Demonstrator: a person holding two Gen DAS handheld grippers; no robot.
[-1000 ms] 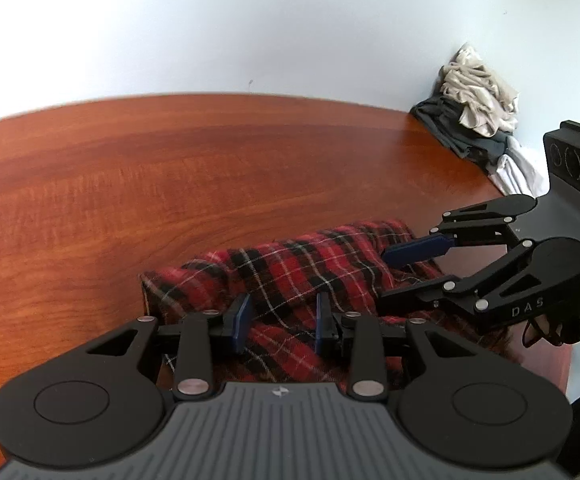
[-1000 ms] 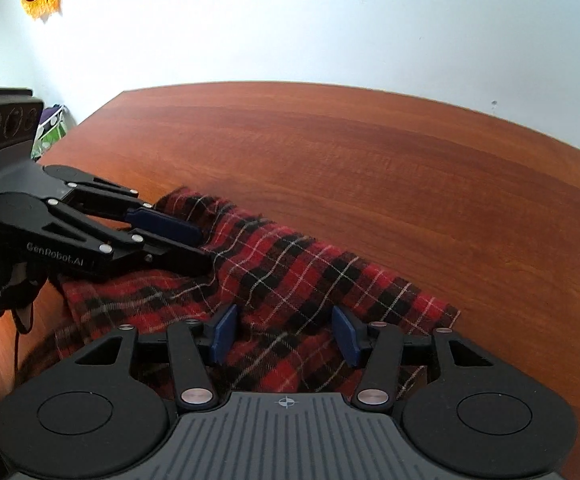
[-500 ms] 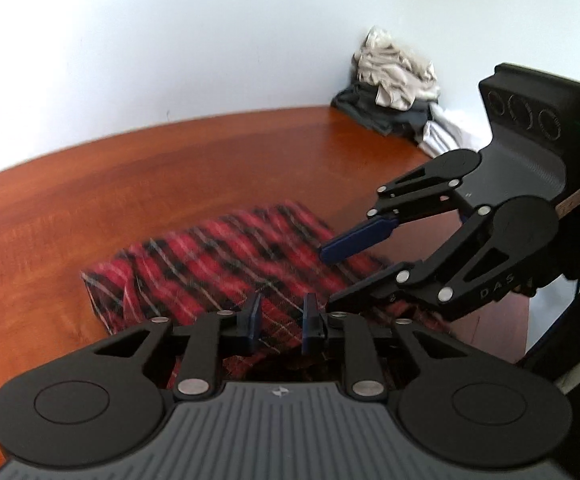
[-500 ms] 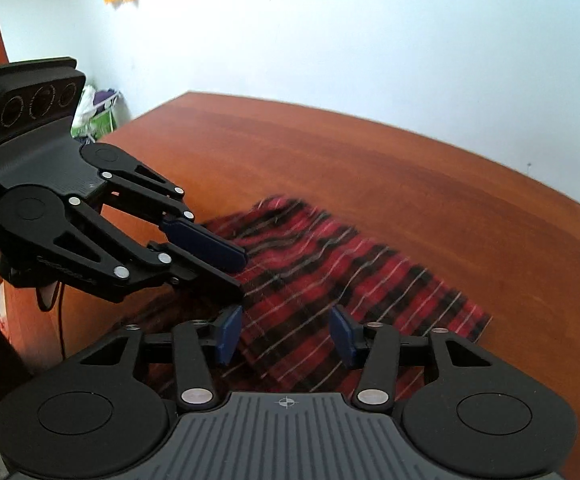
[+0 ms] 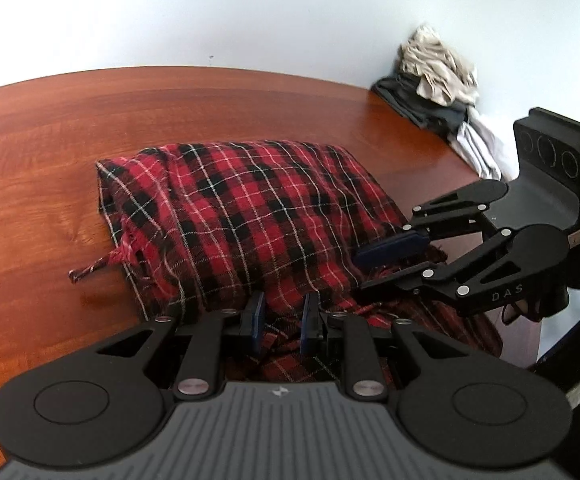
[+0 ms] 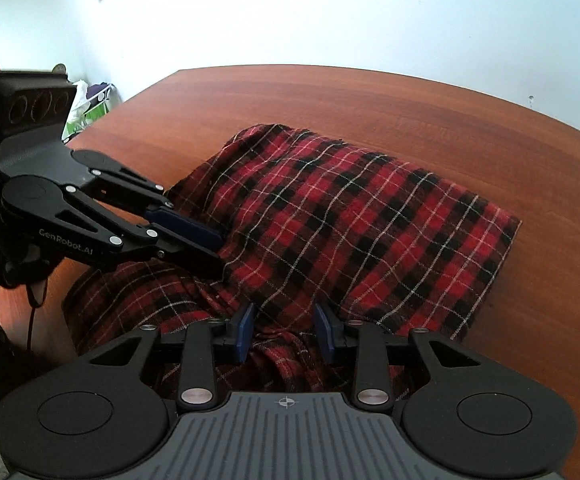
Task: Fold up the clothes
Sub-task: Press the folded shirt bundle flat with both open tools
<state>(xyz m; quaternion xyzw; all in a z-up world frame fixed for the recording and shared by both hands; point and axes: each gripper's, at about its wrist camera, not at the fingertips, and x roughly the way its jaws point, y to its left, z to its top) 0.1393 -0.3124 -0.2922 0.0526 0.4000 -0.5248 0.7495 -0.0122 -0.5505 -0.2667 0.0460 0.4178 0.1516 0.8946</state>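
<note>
Left wrist view: the plaid cloth (image 5: 258, 216) lies on the counter (image 5: 50, 140) near its front edge, doubled over into a thick, roughly rectangular bundle, with a frayed cord (image 5: 94, 268) trailing off its left side. The left hand-held gripper (image 5: 282, 322) sits low at the bundle's near edge, jaws set narrow with a gap between the pads; looser plaid folds show in and below that gap, but whether any cloth is pinched I cannot tell. It looks placed there to work the near hem. The right hand-held gripper (image 5: 386, 258) comes in from the right, jaws parted over the cloth's right edge. A heap of other clothes (image 5: 438, 84) sits at the far corner, well apart.

Right wrist view: the right hand-held gripper (image 6: 286, 330) has its jaws fairly wide, with nothing between the pads but cloth lying beneath. The left one (image 6: 206, 246) reaches in at the left end of the upper layer. The top layer (image 6: 354, 224) is smooth and bulges over a rumpled lower layer spilling toward the counter edge. The fold is uneven, so it seems only partly done.
</note>
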